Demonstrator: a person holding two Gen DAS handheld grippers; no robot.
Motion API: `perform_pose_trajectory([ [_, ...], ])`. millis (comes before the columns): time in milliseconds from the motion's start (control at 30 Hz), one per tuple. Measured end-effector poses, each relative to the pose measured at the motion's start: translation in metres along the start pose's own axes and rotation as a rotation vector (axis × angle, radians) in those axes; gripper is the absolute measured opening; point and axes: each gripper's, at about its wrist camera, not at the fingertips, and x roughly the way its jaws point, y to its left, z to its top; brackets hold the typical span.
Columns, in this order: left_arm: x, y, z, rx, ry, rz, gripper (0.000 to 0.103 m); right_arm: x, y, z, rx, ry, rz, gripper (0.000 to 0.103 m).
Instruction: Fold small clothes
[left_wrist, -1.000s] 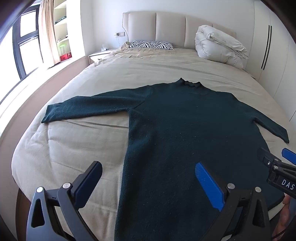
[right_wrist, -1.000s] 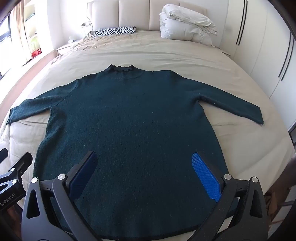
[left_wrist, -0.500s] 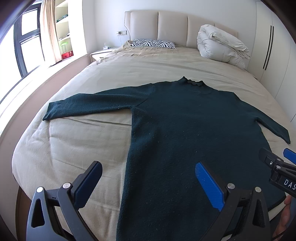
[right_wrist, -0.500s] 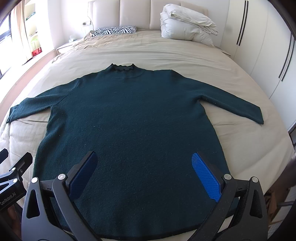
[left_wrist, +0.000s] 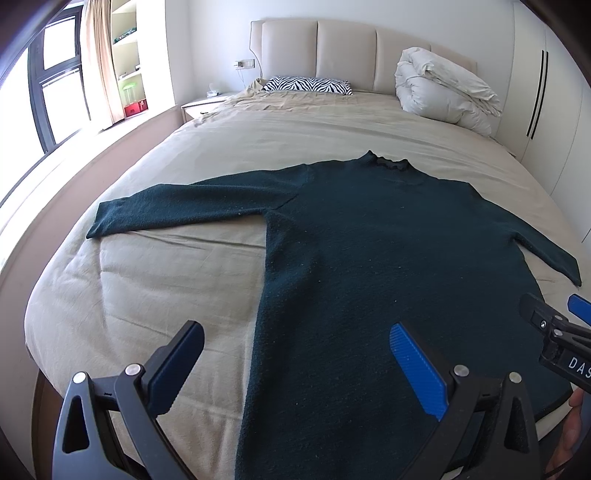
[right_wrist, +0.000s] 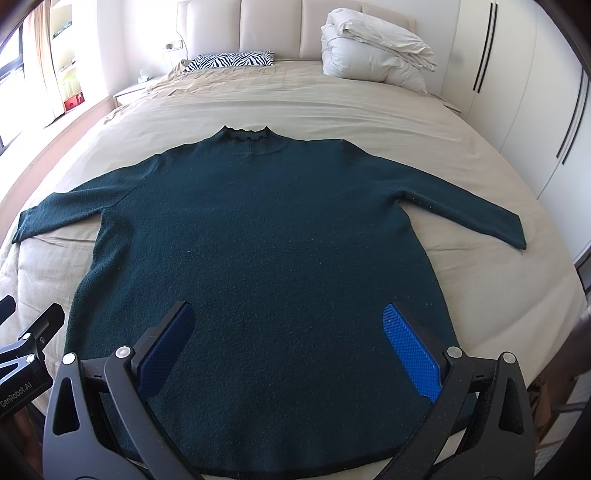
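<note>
Sweater: a dark green knit sweater (right_wrist: 258, 251) lies flat and face up on the bed (right_wrist: 332, 110), collar toward the far headboard, hem at the near edge, both sleeves spread out to the sides.
Left sleeve: the left sleeve (left_wrist: 184, 206) reaches out over bare sheet, its cuff well apart from the body.
Right sleeve: the right sleeve (right_wrist: 461, 206) angles out to the right and slightly nearer, cuff close to the right edge of the bed.
Left tool: the left tool (left_wrist: 295, 354) hovers above the near left side seam, jaws wide apart, holding nothing.
Right tool: the right tool (right_wrist: 288, 332) hangs over the near middle of the body, jaws wide apart, also empty.
Handling: the knit looks thick, soft and limp, probably with some weight; it should drape and sag when lifted, not slip, and it may stretch if pulled by one point.
Where to hold: likely a cuff or a shoulder, pinching both layers with a deep bite, since a shallow nip on a fuzzy knit could take only the top layer.
Doubt: the near hem is partly hidden behind the tools, so I cannot tell whether it overhangs the bed.
Progress: nothing is folded yet.
</note>
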Motion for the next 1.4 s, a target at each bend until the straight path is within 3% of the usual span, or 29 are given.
perform_pose_trajectory([
  [1400, -0.0001, 0.0093, -0.0025, -0.02, -0.003, -0.011, 0.103, 0.0018, 0.0064, -0.0023, -0.018, 0.01, 0.0, 0.103],
])
